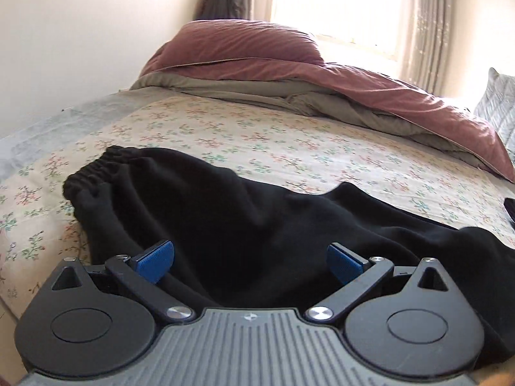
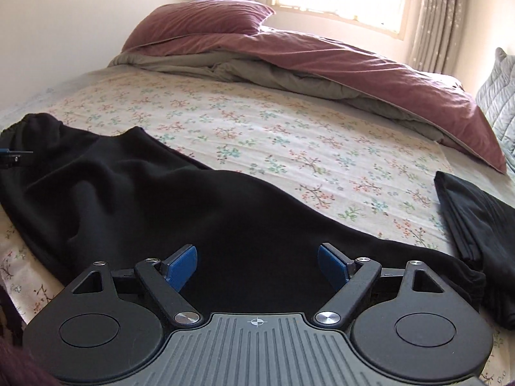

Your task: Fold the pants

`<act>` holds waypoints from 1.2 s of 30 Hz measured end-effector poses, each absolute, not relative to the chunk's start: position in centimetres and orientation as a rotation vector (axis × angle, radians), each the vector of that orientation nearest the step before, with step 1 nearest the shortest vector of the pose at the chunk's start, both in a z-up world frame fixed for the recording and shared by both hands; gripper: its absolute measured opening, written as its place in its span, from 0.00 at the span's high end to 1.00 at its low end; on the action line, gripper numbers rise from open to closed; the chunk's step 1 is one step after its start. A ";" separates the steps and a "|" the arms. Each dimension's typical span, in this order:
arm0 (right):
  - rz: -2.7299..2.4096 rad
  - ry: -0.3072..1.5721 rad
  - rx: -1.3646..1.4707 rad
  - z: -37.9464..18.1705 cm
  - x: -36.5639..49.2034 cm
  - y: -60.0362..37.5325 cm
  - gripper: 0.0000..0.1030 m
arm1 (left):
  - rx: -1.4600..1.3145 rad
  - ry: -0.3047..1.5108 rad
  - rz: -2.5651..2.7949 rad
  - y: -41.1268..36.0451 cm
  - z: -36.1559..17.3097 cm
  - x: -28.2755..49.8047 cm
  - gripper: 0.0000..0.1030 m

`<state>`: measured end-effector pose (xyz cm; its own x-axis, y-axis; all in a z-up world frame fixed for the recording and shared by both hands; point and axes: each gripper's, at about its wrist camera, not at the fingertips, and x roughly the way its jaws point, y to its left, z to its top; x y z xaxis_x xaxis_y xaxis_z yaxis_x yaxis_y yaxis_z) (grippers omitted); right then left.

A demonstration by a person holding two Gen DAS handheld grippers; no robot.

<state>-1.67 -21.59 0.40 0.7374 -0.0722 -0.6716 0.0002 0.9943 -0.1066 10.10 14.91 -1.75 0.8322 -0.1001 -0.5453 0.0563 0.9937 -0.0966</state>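
Pants: the black fleece pants (image 1: pixel 244 212) lie stretched across your floral bed sheet (image 1: pixel 289 141), elastic waistband (image 1: pixel 93 167) at their left end.
Left tool (image 1: pixel 250 262): your blue pads are spread apart over the pants near the waistband, gripping nothing.
Right tool (image 2: pixel 257 263): pads apart too, over the leg end of the pants.
Right of the pants: a folded black garment (image 2: pixel 476 222).
Beyond the pants: a maroon duvet (image 2: pixel 354 64).
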 end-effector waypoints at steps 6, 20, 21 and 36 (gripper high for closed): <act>0.094 0.756 -0.173 -0.9 1.0 -16.7 0.18 | -0.216 0.616 0.109 22.8 -0.7 11.7 0.00; 0.165 0.810 -0.156 -3.0 4.6 -12.8 0.18 | -0.784 0.752 -0.061 32.1 -6.7 18.1 0.22; 0.166 0.814 -0.148 -3.1 4.7 -12.8 0.18 | -0.790 0.747 -0.068 32.0 -6.8 18.2 0.26; 0.155 0.944 -0.068 -5.0 5.8 -15.1 0.17 | -0.458 0.751 0.101 31.0 -5.3 17.4 0.60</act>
